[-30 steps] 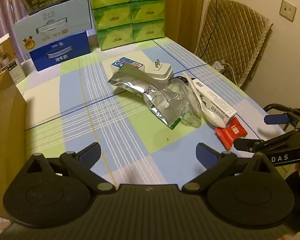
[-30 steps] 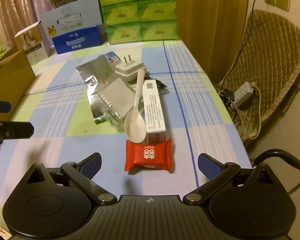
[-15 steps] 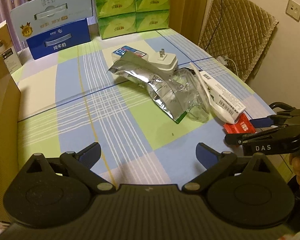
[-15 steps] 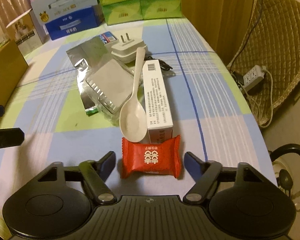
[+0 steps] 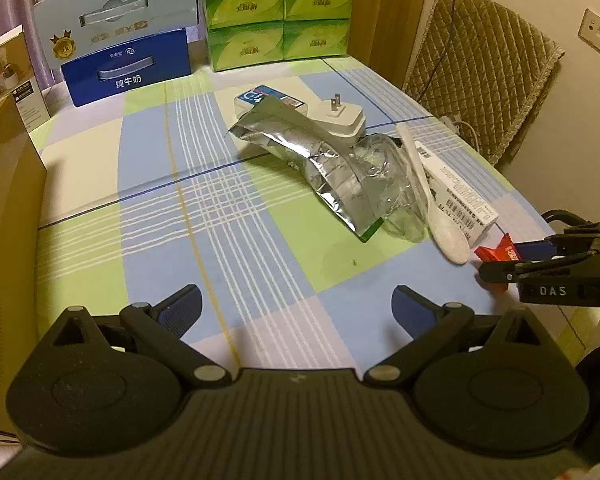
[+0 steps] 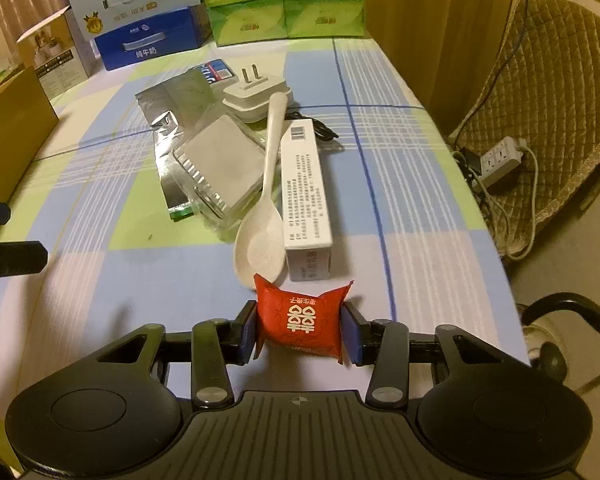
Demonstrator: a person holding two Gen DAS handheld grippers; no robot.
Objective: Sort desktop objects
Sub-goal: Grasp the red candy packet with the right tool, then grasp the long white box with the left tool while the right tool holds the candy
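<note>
Left wrist view: the left gripper (image 5: 296,308) hangs wide open and empty over bare checked tablecloth (image 5: 148,216) filling the frame's centre-left. A cardboard box (image 5: 4,216) walls the left edge.

Right wrist view: the right gripper (image 6: 300,330) is clamped on the red candy packet (image 6: 300,318) at lower centre, just below the white spoon (image 6: 262,224). The table edge curves down the right side.

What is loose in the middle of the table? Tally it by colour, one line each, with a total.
Red: 1, square red candy packet
White: 3, plastic spoon, long carton, plug adapter
Silver: 1, foil pouch
Clear: 1, plastic tray
Blue-white: 1, small box
Total: 7
</note>
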